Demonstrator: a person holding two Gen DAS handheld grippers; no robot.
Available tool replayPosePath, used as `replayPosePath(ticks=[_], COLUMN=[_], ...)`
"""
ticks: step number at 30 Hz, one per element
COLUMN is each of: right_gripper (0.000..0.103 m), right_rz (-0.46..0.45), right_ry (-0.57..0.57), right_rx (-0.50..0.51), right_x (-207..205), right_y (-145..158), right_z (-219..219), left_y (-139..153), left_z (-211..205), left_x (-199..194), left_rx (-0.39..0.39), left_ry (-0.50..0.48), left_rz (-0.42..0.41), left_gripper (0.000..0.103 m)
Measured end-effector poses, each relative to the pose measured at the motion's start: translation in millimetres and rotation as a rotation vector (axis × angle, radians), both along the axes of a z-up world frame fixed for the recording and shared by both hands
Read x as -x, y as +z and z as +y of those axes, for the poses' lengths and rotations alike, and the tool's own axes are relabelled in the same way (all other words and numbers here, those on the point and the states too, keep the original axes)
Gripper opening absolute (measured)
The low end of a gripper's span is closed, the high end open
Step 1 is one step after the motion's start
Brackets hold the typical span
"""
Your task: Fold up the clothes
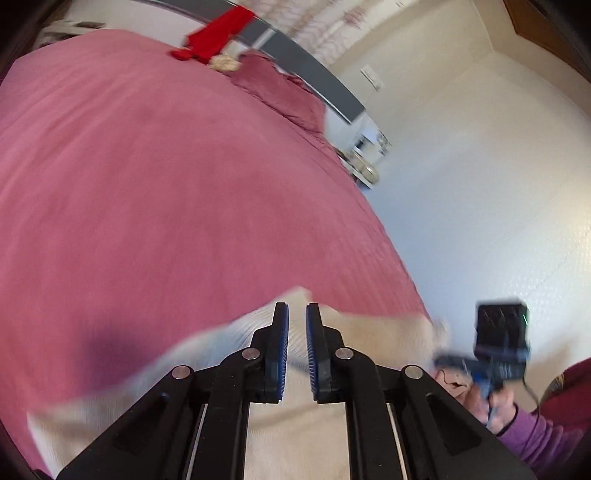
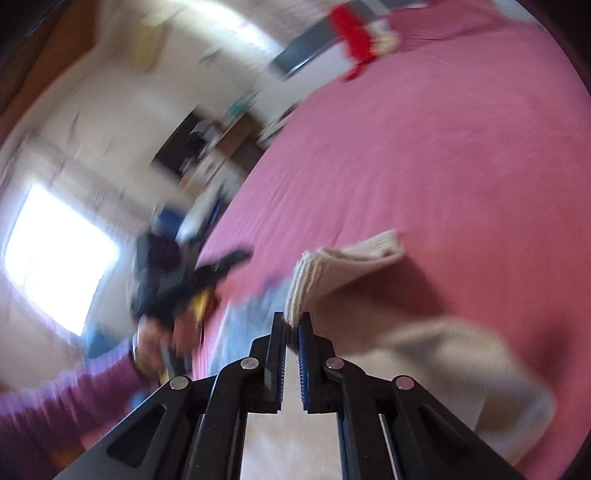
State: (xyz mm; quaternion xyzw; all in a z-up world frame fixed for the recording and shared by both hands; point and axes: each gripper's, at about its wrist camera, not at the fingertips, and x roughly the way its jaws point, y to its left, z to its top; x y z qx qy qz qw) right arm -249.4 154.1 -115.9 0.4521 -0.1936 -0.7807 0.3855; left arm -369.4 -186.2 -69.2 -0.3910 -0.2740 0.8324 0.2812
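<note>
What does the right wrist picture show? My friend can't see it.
The right gripper pinches the ribbed edge of a cream garment above a pink bed. At left, blurred, a hand holds the other gripper.

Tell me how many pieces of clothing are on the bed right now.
2: a cream garment at the near edge, a red garment at the far end. More may be hidden.

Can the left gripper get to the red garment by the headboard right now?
Probably not: the left gripper is shut on the cream garment, and the red garment lies across the whole pink bed.
</note>
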Motion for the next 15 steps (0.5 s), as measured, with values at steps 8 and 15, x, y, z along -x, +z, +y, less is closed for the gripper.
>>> replayPosePath(ticks=[8, 15], right_gripper=[0.023, 0.047], right_rz=[-0.091, -0.082], right_ry=[0.064, -0.283], right_rx=[-0.291, -0.064], right_x=[-82, 10], right_y=[-72, -29], right_z=[-8, 13], left_y=[-59, -58], left_z=[3, 0], left_x=[-111, -141], left_rx=[0.144, 0.108], left_ry=[-0.004, 0.124], left_rz=[-0.132, -0.067], left_gripper=[0.028, 0.038])
